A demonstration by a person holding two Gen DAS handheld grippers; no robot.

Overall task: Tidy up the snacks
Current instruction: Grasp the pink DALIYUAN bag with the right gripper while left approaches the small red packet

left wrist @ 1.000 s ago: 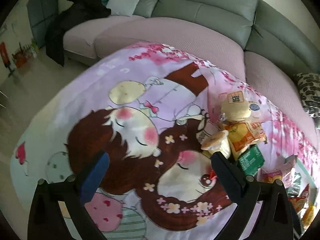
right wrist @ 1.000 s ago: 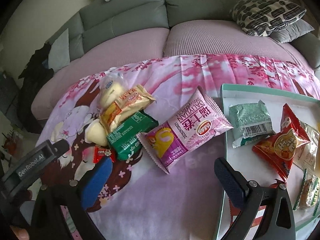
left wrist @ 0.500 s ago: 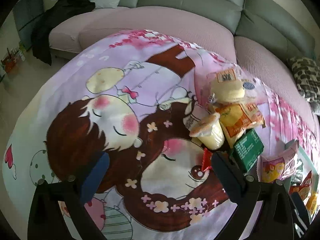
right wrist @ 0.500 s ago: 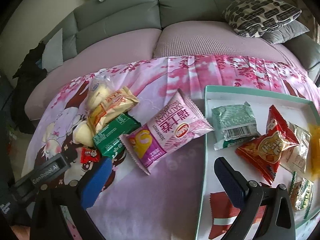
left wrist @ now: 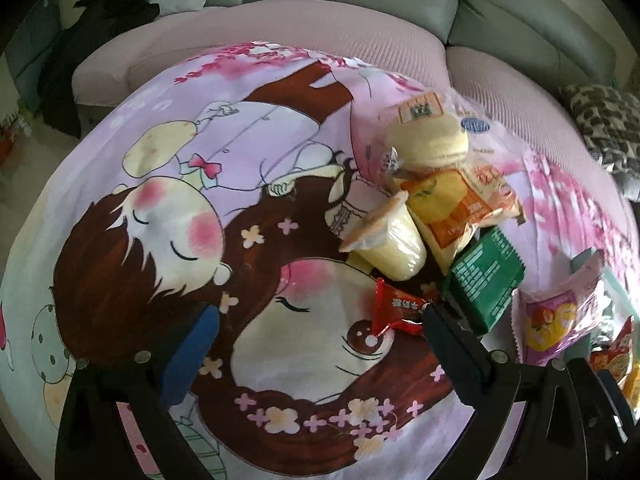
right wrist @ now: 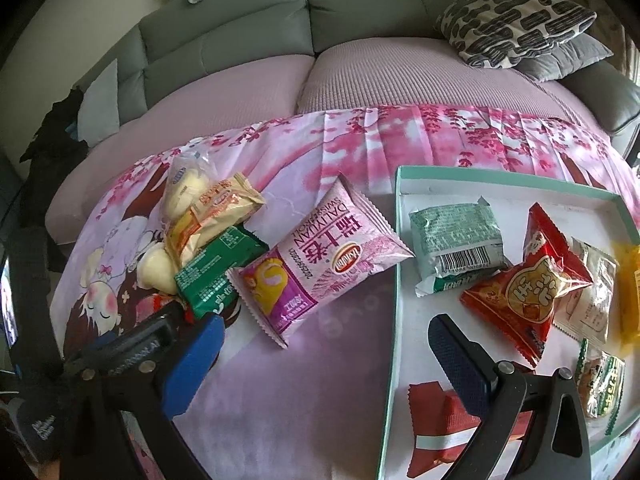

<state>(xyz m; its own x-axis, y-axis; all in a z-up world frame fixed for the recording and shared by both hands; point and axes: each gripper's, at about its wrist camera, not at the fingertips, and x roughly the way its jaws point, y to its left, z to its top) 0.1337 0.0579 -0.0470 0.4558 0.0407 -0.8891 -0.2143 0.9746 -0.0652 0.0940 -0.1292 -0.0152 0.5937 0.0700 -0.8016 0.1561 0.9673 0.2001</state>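
I read "DALIYUAN" and "SWISS ROLL" on pink snack packet [right wrist: 320, 260], plus its red oval logo, lettering too small. Barcode on pale green packet [right wrist: 456, 240], digits unclear. Chinese characters on small red packet [left wrist: 400, 312], illegible.

In the left wrist view, the small red foil candy wrapper [left wrist: 400, 312] is lying partly behind the black right finger [left wrist: 452, 344] of the left gripper, and the teal-rimmed white tray [left wrist: 616, 292] is running off the picture's right edge. In the right wrist view, the yellow packet [right wrist: 630, 296] is being cut off by the right edge, the dark red packet [right wrist: 436, 436] is sitting partly behind 1 finger, and the print on the green rectangular packet [right wrist: 216, 272] is showing too small to read.
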